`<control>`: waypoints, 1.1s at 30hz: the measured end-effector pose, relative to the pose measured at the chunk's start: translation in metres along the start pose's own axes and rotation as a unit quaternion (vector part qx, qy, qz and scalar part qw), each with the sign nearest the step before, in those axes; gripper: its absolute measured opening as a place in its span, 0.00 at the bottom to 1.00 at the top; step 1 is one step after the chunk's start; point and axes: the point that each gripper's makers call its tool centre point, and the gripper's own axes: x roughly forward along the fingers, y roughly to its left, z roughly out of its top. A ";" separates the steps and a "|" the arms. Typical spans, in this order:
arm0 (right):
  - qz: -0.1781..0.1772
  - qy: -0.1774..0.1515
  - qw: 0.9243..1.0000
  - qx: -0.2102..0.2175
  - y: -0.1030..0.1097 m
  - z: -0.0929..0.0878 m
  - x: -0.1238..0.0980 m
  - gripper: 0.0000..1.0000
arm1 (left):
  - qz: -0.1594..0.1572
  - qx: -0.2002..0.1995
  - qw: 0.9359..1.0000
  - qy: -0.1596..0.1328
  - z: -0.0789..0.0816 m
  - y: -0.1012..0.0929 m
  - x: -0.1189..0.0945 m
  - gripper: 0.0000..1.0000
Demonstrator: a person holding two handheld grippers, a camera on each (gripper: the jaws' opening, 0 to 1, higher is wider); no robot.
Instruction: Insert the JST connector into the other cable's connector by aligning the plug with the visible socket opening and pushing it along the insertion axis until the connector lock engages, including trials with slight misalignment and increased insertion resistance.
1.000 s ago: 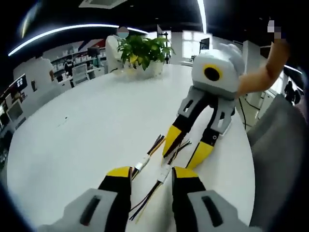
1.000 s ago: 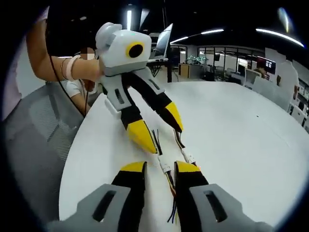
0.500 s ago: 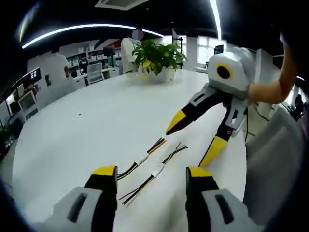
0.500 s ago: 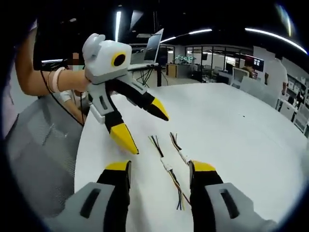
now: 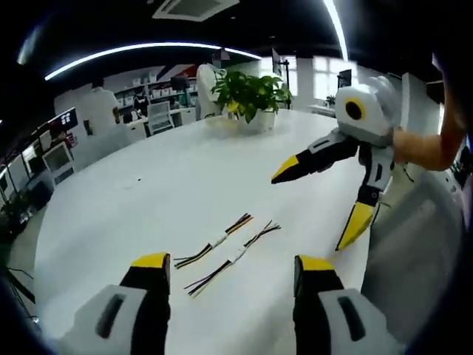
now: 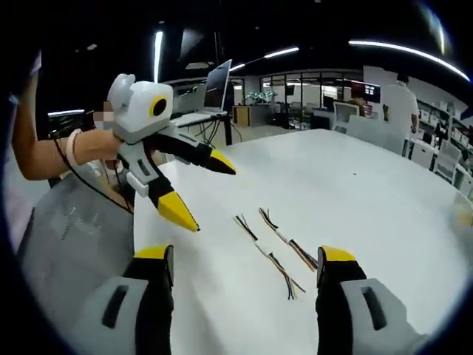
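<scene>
Yellow-tipped jaws of our left gripper [image 5: 230,270] stood wide apart and grasped nothing, and our right gripper [image 6: 244,262] was spread just as wide and just as empty. Both were lifted clear of the white table [image 5: 148,200], so we judged the task hardly started: no cable picked up, no plug lined up, nothing pushed home.

Just beyond our jaws lay the two cables, side by side and close together but not joined. In the left gripper view one cable [image 5: 214,242] lay a little farther out and the other cable [image 5: 233,257] nearer; each had a small pale connector about midway along and loose coloured wires fanning out at the ends. We still had to take one cable in each gripper, face plug to socket, and press until the lock caught.

We couldn't tell plug from socket, nor see any opening or latch; the connectors were too small. Whether the two cables touched anywhere was also unclear.

Farther off, a potted plant [image 5: 247,92] stood at the table's far edge
</scene>
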 end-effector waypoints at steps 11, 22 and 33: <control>-0.040 -0.006 0.998 0.043 0.009 0.000 -0.025 0.79 | 0.013 -0.010 1.000 -0.001 -0.012 -0.031 -0.032 0.72; -0.060 -0.025 0.996 0.053 0.022 0.003 -0.035 0.77 | 0.050 -0.065 0.997 0.012 -0.030 -0.020 -0.050 0.83; -0.103 -0.034 0.992 0.062 0.019 0.011 -0.037 0.83 | 0.083 -0.087 0.993 0.000 -0.016 -0.013 -0.053 0.86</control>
